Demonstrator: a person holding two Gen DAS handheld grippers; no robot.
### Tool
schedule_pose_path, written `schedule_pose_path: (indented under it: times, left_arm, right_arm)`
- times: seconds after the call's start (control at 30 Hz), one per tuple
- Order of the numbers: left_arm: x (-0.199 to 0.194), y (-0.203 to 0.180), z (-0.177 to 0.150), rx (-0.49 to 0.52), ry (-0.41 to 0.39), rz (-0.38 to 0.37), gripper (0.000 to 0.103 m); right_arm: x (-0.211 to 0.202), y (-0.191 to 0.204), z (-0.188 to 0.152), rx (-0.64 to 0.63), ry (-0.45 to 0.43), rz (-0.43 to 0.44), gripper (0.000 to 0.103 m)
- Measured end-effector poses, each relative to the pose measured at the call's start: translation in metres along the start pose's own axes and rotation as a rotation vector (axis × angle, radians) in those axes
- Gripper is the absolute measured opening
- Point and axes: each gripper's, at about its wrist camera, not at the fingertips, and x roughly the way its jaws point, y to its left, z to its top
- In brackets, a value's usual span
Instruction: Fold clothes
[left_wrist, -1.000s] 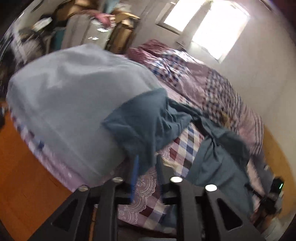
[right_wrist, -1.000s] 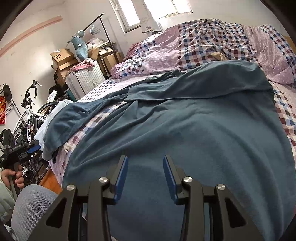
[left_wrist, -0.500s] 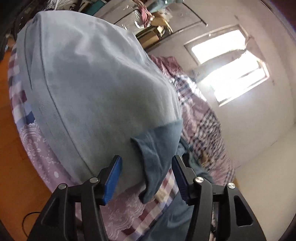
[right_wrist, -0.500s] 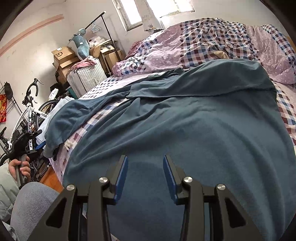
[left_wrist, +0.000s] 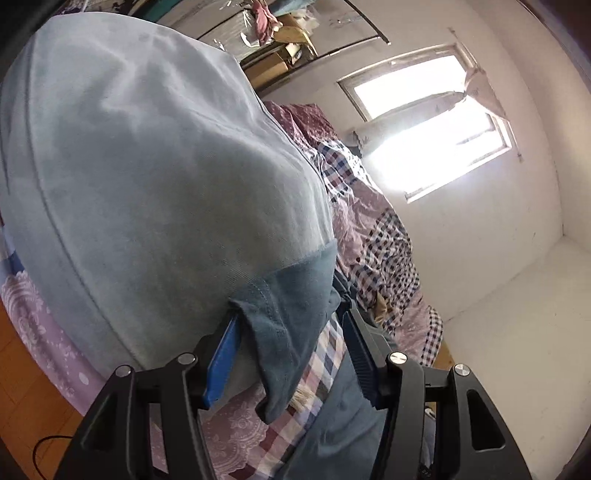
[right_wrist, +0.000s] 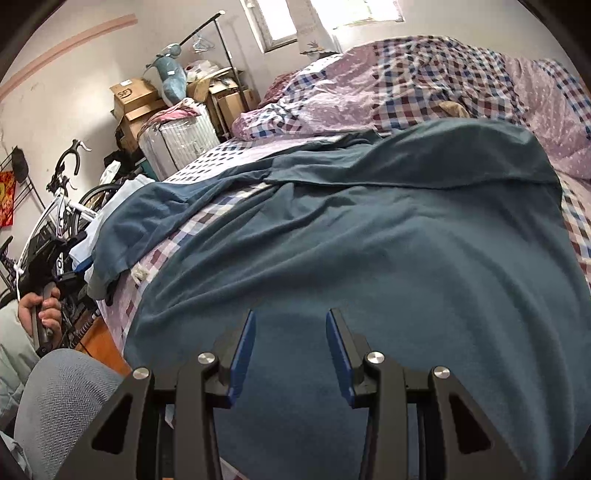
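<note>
A: Where do the clothes lie?

B: On the bed (right_wrist: 229, 155); a dark teal shirt (right_wrist: 388, 258) is spread wide over the checked cover, its far edge turned back on itself, one sleeve (right_wrist: 144, 218) trailing off toward the bed's edge; a pale blue garment (left_wrist: 147, 166) lies flat beside it, and the sleeve's cuff overlaps its corner.

A: Which step would you call it?

B: A sleeve fold, I judge; the left hand-held gripper (left_wrist: 291, 354) has its fingers spread to either side of the sleeve end, not yet pinching; whether the cloth touches a pad I cannot tell.

A: And the next move?

B: Likely closing on that cuff and carrying it across onto the shirt's body; it calls for catching the teal cloth alone, not the pale layer under it.

A: The other side?

B: The right hand-held gripper (right_wrist: 291, 350) hovers low over the shirt's near part, fingers apart, holding nothing; the person's hand (right_wrist: 38, 314) grips the left tool's handle beside a grey-clad knee (right_wrist: 62, 398).
</note>
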Motion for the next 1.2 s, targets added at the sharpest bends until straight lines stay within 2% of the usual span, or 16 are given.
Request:
schedule_pose_path:
  times: [0.07,0.1,0.13,0.3,0.43,0.57,0.7,0.9,1.2]
  left_arm:
    - [0.000,-0.003,0.004,0.015,0.008,0.010,0.045]
    - [0.000,-0.005,0.007,0.023,0.011,0.016,0.026]
    - [0.000,-0.006,0.009,0.031,0.015,0.021,0.017]
    - [-0.007,-0.036,0.009,0.093,0.046,-0.022,0.006]
    - [-0.002,-0.067,0.004,0.154,0.089,-0.056,0.002]
    - [0.012,-0.099,-0.004,0.238,0.162,-0.041,0.002]
    - [0.028,-0.124,-0.010,0.302,0.249,-0.040,0.001]
    - [0.053,-0.149,-0.021,0.322,0.364,-0.073,0.001]
    - [0.069,-0.162,-0.034,0.319,0.418,-0.104,0.001]
  right_arm:
    - [-0.002,0.011,0.003,-0.023,-0.007,0.009,0.042]
    - [-0.003,0.017,0.006,-0.035,-0.011,0.015,0.042]
    - [-0.003,0.025,0.008,-0.050,-0.016,0.023,0.042]
    - [-0.003,0.081,0.019,-0.160,-0.033,0.088,0.042]
    - [0.005,0.138,0.025,-0.249,-0.048,0.169,0.042]
    - [0.022,0.192,0.029,-0.320,-0.068,0.237,0.042]
    - [0.039,0.225,0.040,-0.329,-0.099,0.265,0.042]
    - [0.063,0.234,0.052,-0.279,-0.099,0.253,0.042]
    - [0.086,0.213,0.057,-0.177,-0.066,0.205,0.042]
